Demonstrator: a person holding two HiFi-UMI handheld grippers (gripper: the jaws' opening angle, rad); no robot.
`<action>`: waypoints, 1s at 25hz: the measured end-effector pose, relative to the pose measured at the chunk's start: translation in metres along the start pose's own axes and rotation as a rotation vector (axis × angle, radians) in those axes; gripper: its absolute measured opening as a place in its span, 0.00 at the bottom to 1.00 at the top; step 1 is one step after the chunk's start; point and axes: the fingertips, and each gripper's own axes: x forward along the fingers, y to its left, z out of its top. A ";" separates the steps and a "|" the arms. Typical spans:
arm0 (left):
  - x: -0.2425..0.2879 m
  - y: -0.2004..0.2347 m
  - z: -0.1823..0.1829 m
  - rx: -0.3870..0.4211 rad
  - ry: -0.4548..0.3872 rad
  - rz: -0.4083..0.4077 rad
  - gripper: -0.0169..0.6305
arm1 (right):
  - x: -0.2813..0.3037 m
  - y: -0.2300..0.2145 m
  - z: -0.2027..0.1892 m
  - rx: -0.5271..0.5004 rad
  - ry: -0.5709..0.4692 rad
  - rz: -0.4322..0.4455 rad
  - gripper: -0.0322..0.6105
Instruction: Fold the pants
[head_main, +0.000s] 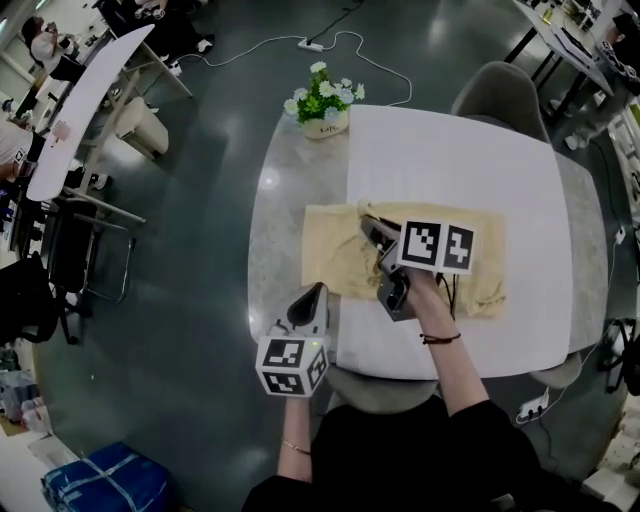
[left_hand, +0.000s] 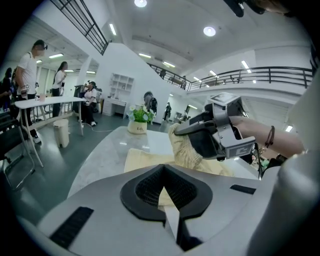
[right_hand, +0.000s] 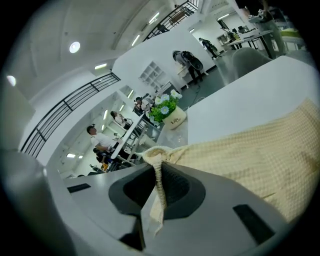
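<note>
Pants (head_main: 470, 262) lie spread on the white table (head_main: 450, 150), with one bunched edge pinched in the narrow jaws of our right gripper (head_main: 370, 228) and raised off the top. We judge the fold goes best if we carry that edge low and straight, then lay it square. Our left gripper (head_main: 318, 292) hangs by the table's near edge with its jaws together. We cannot tell whether the cream sliver between them is gripped cloth or pants beyond.
</note>
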 end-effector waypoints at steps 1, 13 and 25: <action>0.000 0.002 -0.002 -0.005 0.003 -0.001 0.04 | 0.006 0.000 -0.004 -0.012 0.010 -0.016 0.11; 0.005 0.021 -0.027 -0.061 0.038 0.006 0.04 | 0.064 -0.020 -0.039 -0.103 0.139 -0.169 0.11; 0.006 0.029 -0.035 -0.095 0.045 0.006 0.04 | 0.091 -0.024 -0.061 -0.174 0.214 -0.182 0.19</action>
